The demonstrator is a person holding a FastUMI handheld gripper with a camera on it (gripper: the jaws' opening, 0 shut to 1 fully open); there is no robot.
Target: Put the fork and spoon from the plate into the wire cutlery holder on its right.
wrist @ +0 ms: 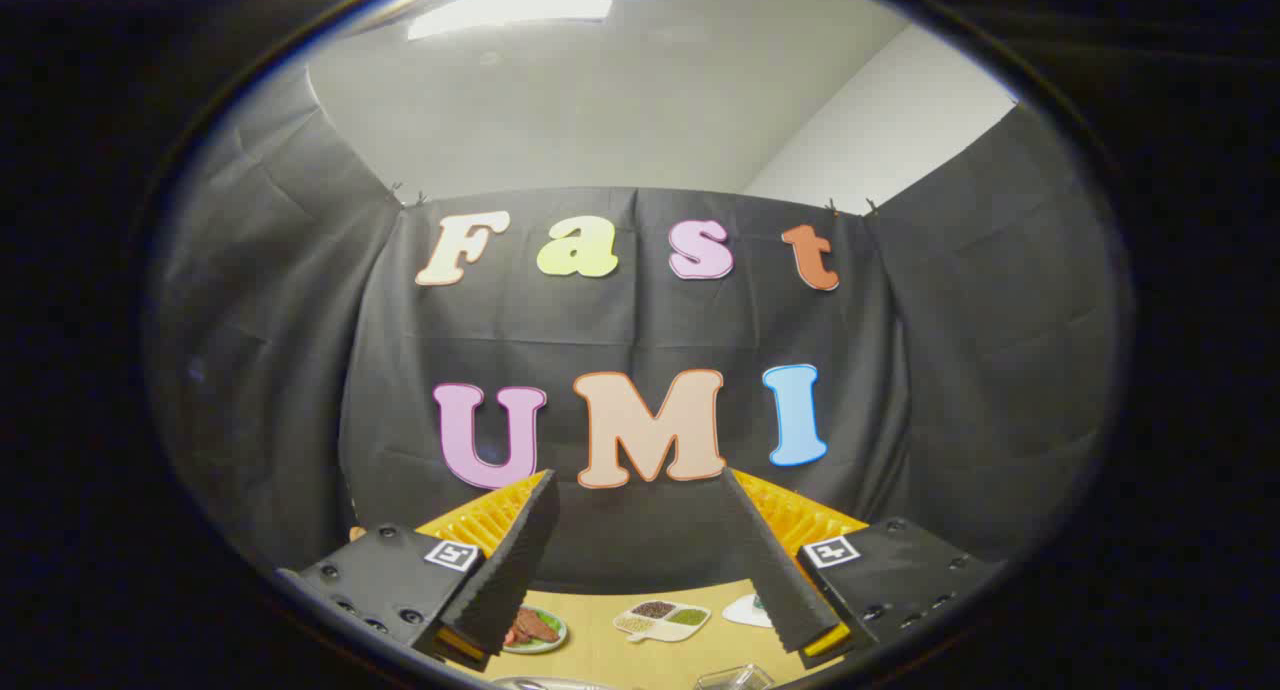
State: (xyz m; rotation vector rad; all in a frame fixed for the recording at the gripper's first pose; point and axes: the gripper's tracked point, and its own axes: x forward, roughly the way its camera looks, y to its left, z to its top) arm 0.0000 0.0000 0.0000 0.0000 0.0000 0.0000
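Note:
My gripper point(638, 478) is open and held high, aimed at the booth's back wall, with nothing between its fingers. Far below the fingers, at the near edge of the wooden table point(600, 655), a thin pale rim point(548, 683) peeks in; it may be the plate. To its right is the top of a clear or wire object point(735, 678), possibly the cutlery holder, but too little of it shows to tell.
On the table beyond the fingers lie a small round plate with reddish-brown food point(535, 630), a white divided dish of beans and grains point(662, 618) and a white flat piece point(745, 610). Black cloth walls close in the booth behind and on both sides.

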